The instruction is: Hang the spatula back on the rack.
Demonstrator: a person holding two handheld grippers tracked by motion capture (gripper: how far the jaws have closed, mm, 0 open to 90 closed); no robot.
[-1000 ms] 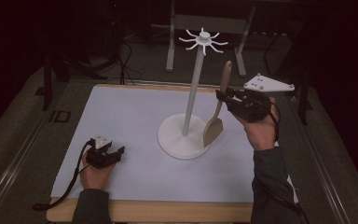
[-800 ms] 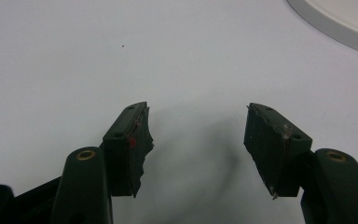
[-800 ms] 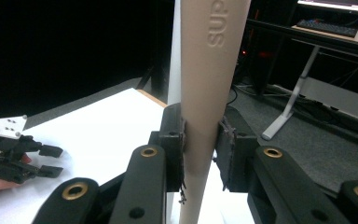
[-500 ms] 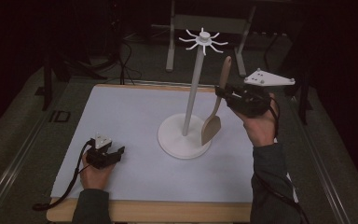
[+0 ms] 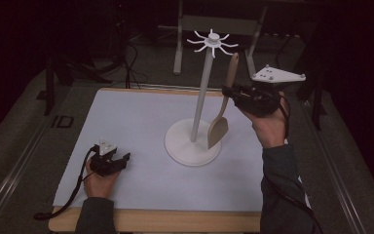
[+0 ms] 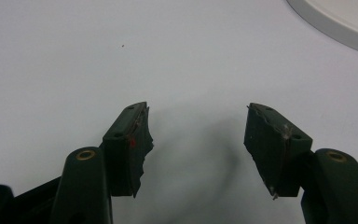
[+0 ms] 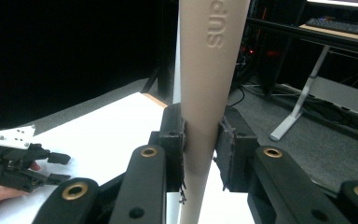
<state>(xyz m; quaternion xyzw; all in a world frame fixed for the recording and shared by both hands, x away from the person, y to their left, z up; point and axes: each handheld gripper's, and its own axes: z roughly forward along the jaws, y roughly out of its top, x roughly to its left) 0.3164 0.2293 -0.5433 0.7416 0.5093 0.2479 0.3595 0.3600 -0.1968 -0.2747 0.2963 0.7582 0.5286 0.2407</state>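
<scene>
A beige spatula (image 5: 220,113) hangs in the air, held upright with its blade down beside the white stand's pole (image 5: 202,95). My right gripper (image 5: 229,92) is shut on its handle (image 7: 205,93), at about mid length. The stand has a round white base (image 5: 185,146) and a ring of hooks (image 5: 213,41) at its top; the handle's tip reaches nearly to the hooks. My left gripper (image 5: 122,160) rests on the white mat at the front left, open, with nothing between its pads (image 6: 129,140).
The white mat (image 5: 126,117) covers the wooden table. The edge of the stand's base (image 6: 335,23) shows in the left gripper view at top right. Dark floor, cables and desk legs (image 5: 177,44) lie beyond the table.
My right gripper has lifted the spatula a little higher and drawn it slightly to the right of the pole. The left gripper has stayed put.
</scene>
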